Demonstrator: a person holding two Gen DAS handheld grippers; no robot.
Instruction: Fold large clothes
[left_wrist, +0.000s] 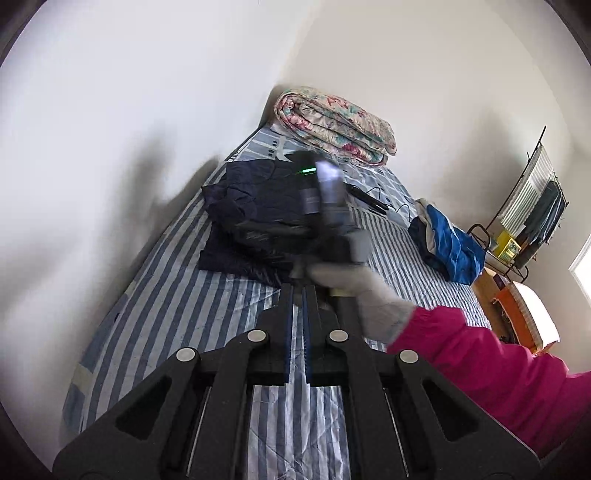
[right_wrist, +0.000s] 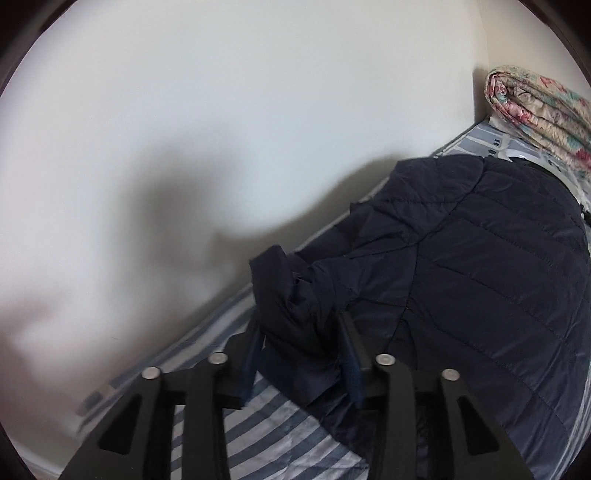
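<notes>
A dark navy quilted jacket lies on the blue-and-white striped bed near the wall. In the right wrist view the jacket fills the right side, and a bunched sleeve end sits between the fingers of my right gripper, which stand apart around it. My left gripper is shut and empty, held above the bed in front of the jacket. The right gripper's body, held by a grey-gloved hand with a pink sleeve, appears blurred over the jacket in the left wrist view.
A rolled floral quilt lies at the bed's head against the wall. A blue garment lies on the bed's right side, with a black cabled device beyond it. A metal rack and an orange box stand to the right.
</notes>
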